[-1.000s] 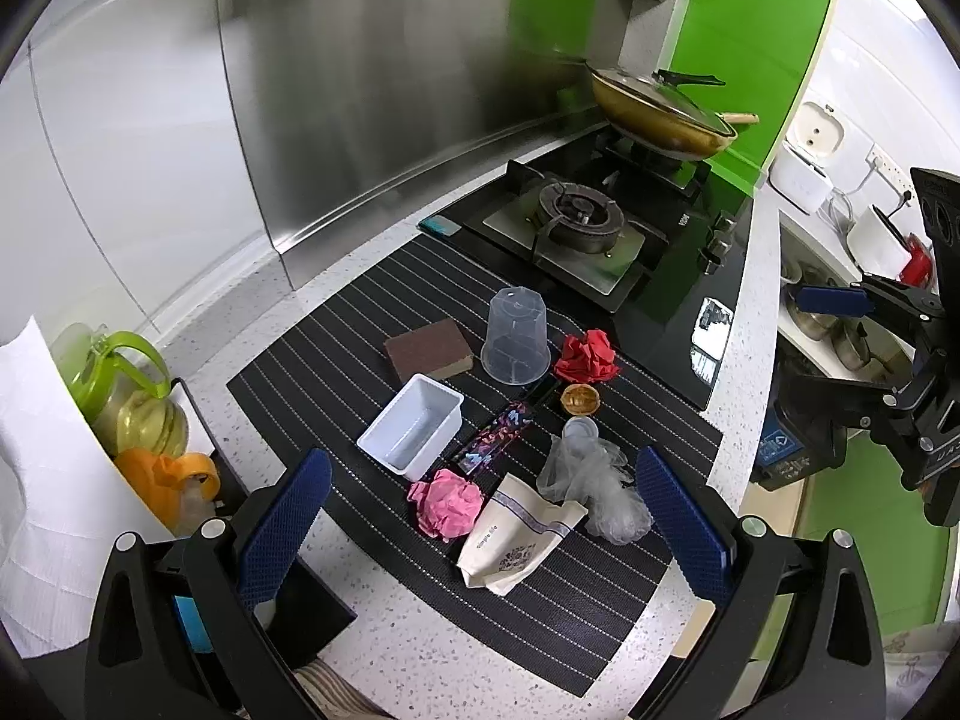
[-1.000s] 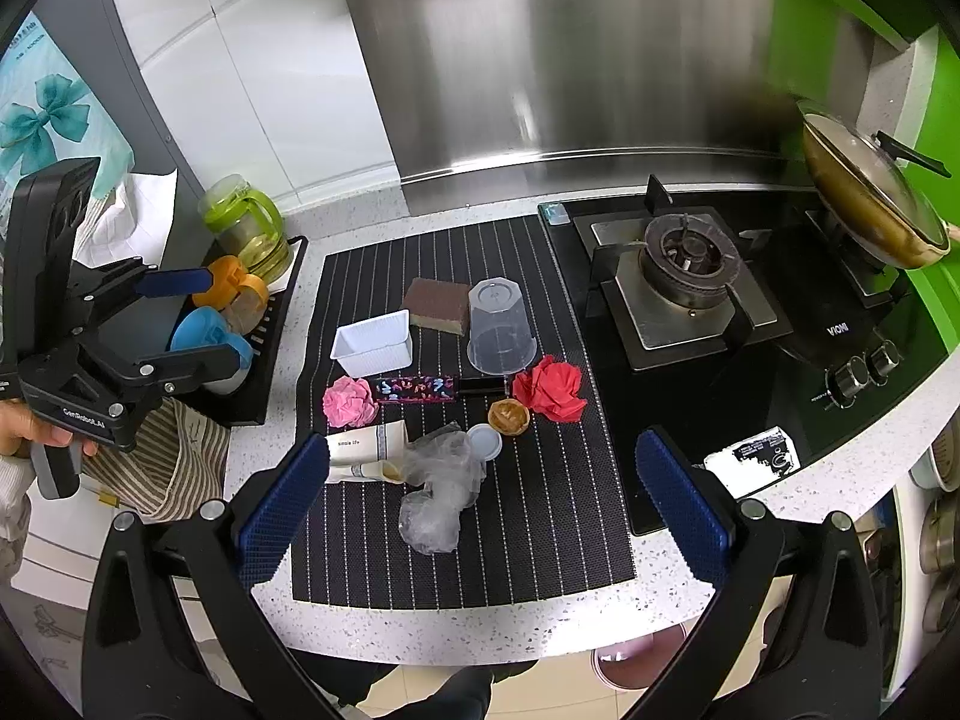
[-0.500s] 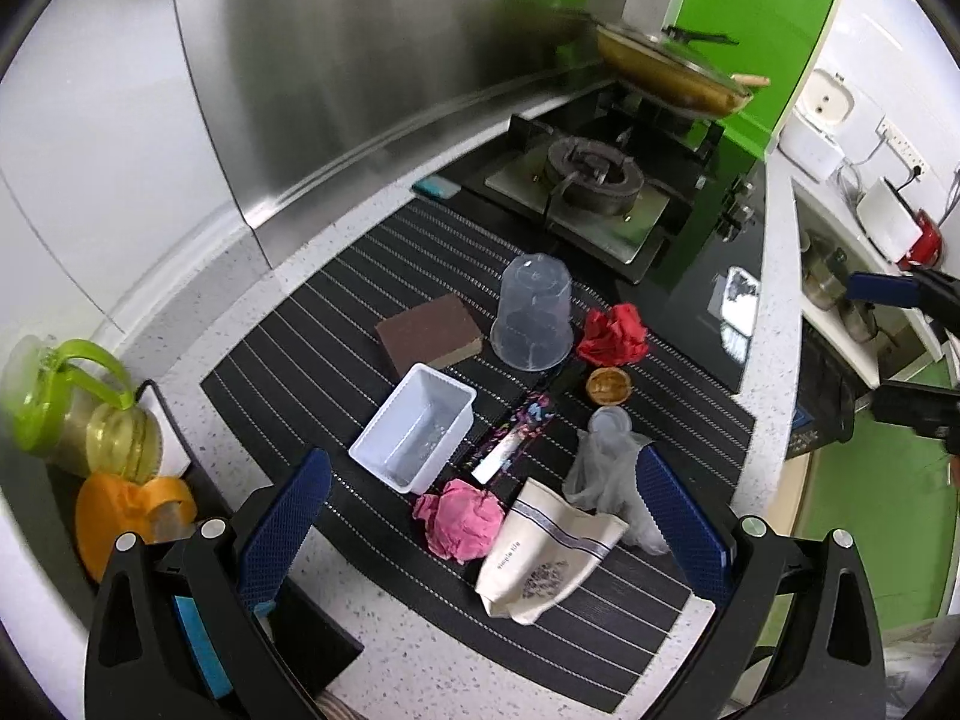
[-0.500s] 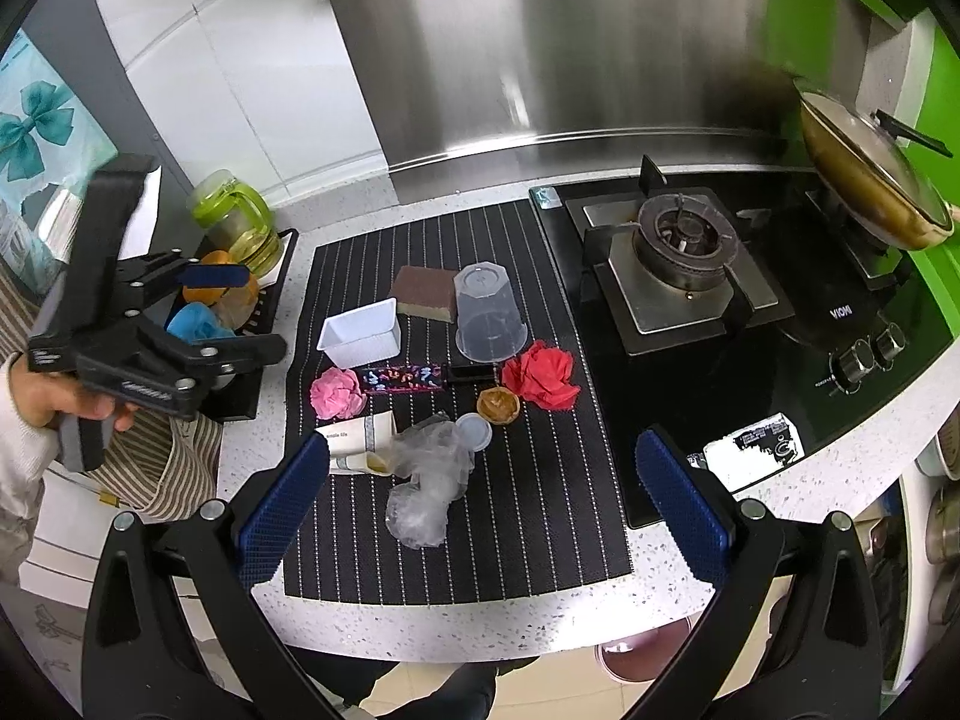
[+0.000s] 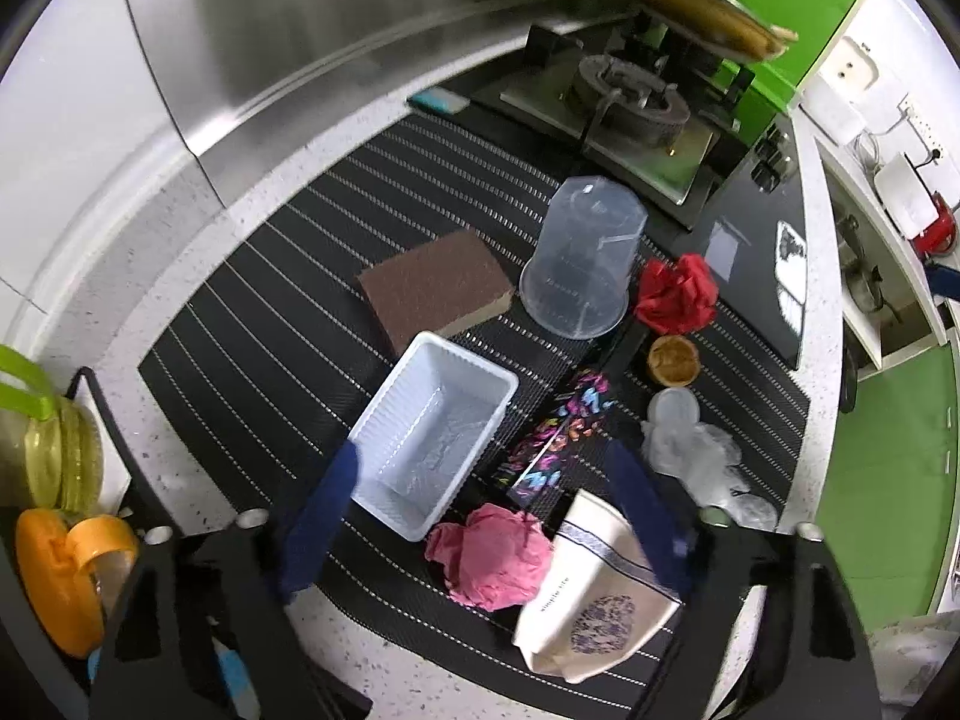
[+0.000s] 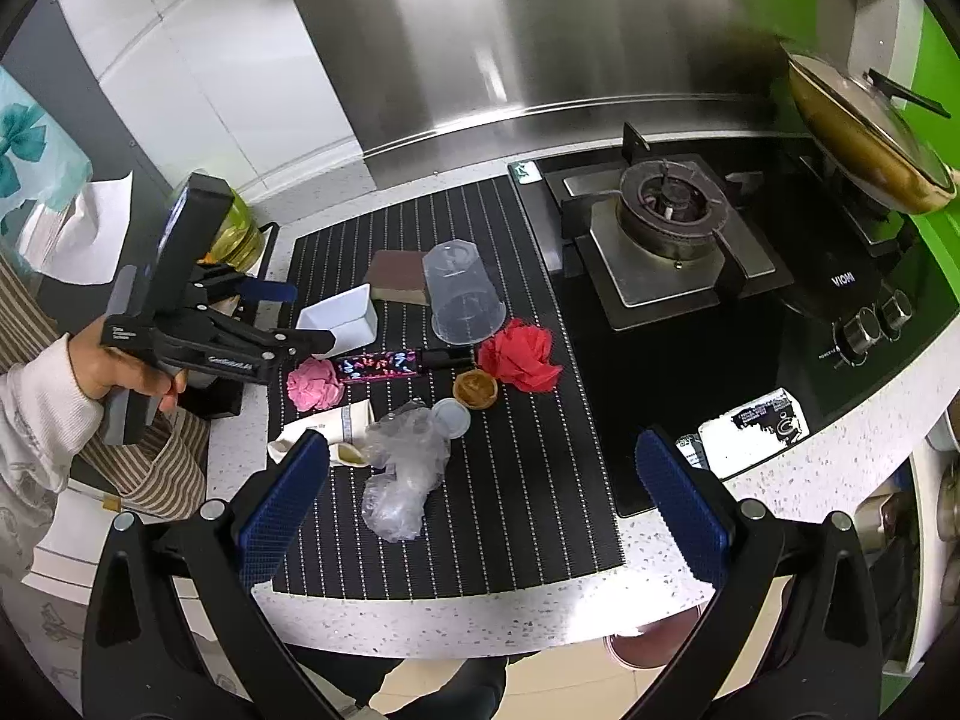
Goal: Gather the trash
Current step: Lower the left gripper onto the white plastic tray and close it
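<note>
Trash lies on a black striped mat: a pink paper ball, a red paper ball, a cream paper bag, crumpled clear plastic, a colourful wrapper, a white tray and an upturned clear cup. My left gripper is open, low over the tray and pink ball; it also shows in the right wrist view. My right gripper is open, above the mat's near edge by the plastic.
A brown sponge lies behind the tray. A gas hob with a lidded pan stands to the right. A black rack with a green jug and orange cup stands left of the mat.
My left gripper has moved forward and down toward the tray and pink ball, which now look much larger. The right gripper has shifted only slightly.
</note>
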The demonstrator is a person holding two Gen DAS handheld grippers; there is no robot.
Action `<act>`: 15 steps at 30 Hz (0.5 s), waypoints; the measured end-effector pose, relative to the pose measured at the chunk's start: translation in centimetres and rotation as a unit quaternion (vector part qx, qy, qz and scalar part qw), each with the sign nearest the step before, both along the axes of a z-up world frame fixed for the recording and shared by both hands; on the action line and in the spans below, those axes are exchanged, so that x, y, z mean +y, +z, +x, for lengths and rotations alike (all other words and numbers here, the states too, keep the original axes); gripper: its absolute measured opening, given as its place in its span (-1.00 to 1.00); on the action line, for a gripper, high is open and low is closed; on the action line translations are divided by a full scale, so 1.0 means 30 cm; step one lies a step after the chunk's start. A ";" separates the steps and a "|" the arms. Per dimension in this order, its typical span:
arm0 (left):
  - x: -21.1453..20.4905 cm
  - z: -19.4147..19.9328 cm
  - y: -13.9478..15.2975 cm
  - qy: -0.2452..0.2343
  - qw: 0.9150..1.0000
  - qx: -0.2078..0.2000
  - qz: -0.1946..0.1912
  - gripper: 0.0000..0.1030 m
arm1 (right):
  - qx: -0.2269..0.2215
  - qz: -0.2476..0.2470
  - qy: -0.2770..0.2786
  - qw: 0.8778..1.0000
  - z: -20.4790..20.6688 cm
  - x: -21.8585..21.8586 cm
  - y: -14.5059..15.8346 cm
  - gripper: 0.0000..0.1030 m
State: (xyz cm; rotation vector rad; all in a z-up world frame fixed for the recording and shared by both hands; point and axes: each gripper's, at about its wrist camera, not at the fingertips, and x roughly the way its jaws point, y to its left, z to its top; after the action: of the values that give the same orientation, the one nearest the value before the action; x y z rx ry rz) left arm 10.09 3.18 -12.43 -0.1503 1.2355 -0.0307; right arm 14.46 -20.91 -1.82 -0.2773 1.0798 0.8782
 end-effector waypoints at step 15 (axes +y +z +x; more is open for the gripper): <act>0.017 0.035 -0.108 -0.006 0.999 0.036 -0.029 -0.56 | 0.011 -0.006 -0.006 1.000 0.035 0.020 -0.022 0.94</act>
State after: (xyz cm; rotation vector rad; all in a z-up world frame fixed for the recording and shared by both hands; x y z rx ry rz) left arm 11.14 3.68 -15.66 -0.1971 1.3074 -0.0721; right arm 15.52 -20.29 -2.49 -0.2709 1.1061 0.8661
